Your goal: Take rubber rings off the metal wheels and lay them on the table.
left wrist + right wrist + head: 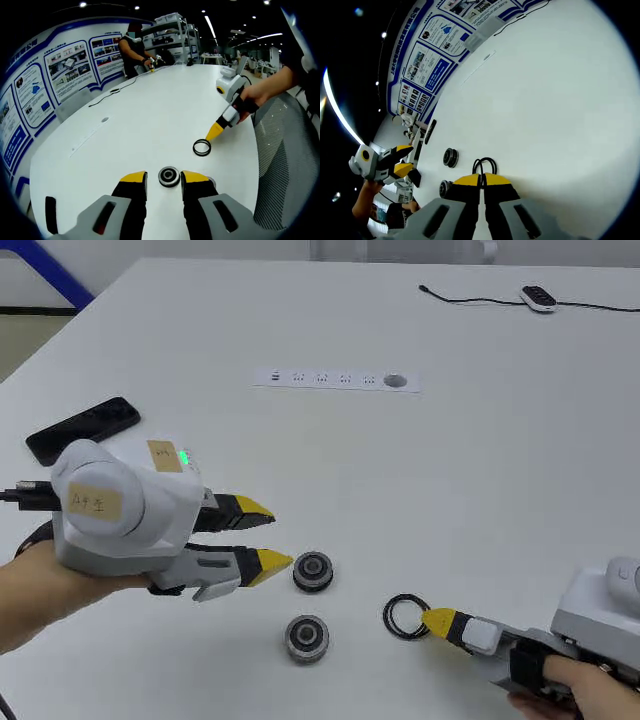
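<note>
- Now the left gripper (164, 176) is spread, its jaws flanking one metal wheel (169, 176) on the surface (480, 470); a second wheel (306, 637) lies near.
- Right gripper (481, 179), pressed together, pinches a freed rubber ring (485, 163).
- Rings look light and stretchy; hook one at the wheel's outer edge.

near wheel (306, 637) before far wheel (313, 572) | ring (406, 617) right (all on table (450, 470))
</note>
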